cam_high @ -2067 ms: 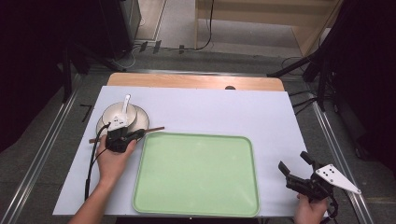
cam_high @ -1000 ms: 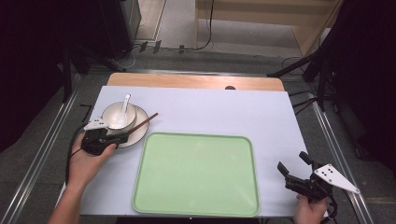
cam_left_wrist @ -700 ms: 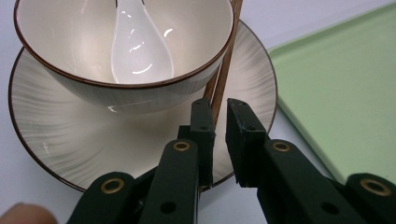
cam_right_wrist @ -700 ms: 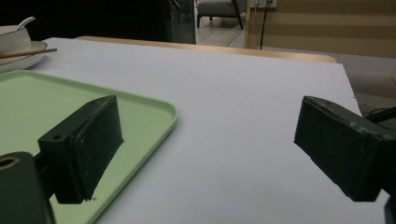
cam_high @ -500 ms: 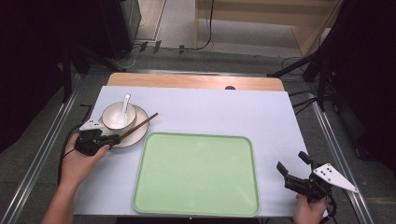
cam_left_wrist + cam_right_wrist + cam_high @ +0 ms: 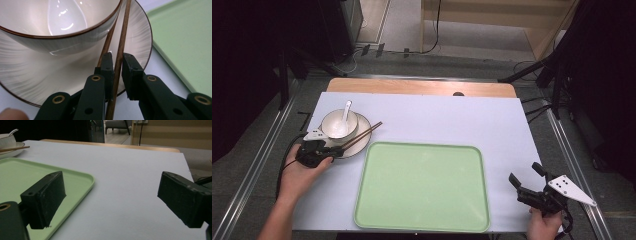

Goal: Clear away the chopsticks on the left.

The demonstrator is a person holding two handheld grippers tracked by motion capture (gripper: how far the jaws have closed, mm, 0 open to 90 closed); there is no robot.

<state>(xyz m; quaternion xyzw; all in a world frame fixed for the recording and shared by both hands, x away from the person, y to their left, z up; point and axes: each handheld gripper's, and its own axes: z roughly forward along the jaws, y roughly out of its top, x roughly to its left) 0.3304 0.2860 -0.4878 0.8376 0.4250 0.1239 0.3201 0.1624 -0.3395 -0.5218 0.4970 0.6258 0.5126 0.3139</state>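
My left gripper point(image 6: 117, 72): black two-jaw unit, flat angular linkage arms with brass-ringed pivot holes and plain screw holes, blocky matte pads, black cable point(image 6: 282, 170) trailing off the back. My right gripper point(image 6: 528, 180): same black build with chunky rectangular pads, scuffed at the edges, plus a light grey three-cornered plate point(image 6: 569, 189) on top with small dark holes. Forearms are bare, no sleeves
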